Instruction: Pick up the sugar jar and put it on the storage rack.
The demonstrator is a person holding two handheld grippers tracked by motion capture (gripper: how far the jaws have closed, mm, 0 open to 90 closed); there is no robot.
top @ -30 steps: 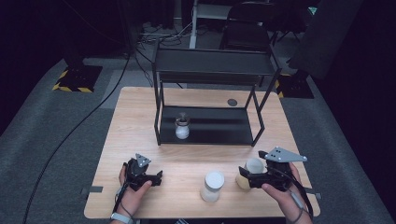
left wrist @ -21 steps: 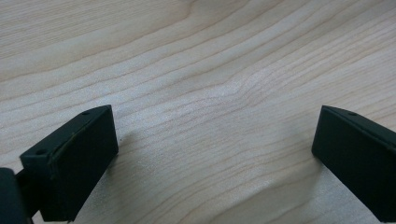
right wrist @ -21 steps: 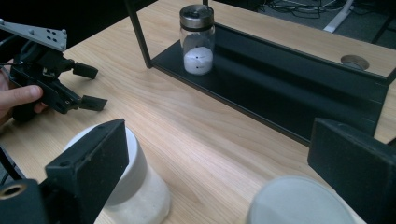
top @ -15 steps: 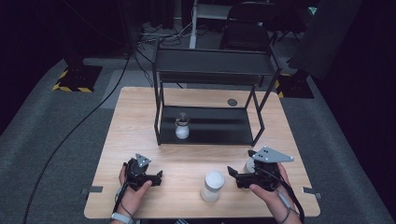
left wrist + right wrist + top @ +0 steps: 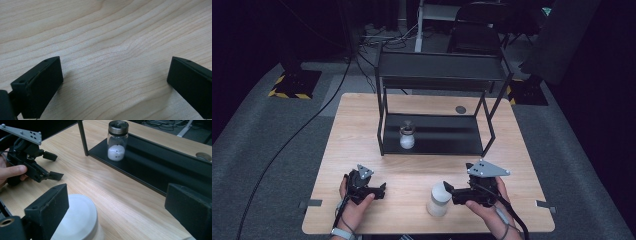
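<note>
A white jar with a white lid stands near the table's front edge. My right gripper points left at it and is open wide. In the right gripper view the jar sits low, right against the left jaw, and I cannot tell whether they touch. A glass jar with a metal cap and white powder stands on the black rack's lower shelf. My left gripper rests at the front left, open over bare wood with nothing between its jaws.
The black two-level rack takes up the back middle of the wooden table, with its corner posts in front. A small dark disc lies behind the rack. Bare wood runs between the two grippers and in front of the rack.
My right gripper has moved left along the front edge, up to the white jar. The left gripper and both jars have stayed put.
</note>
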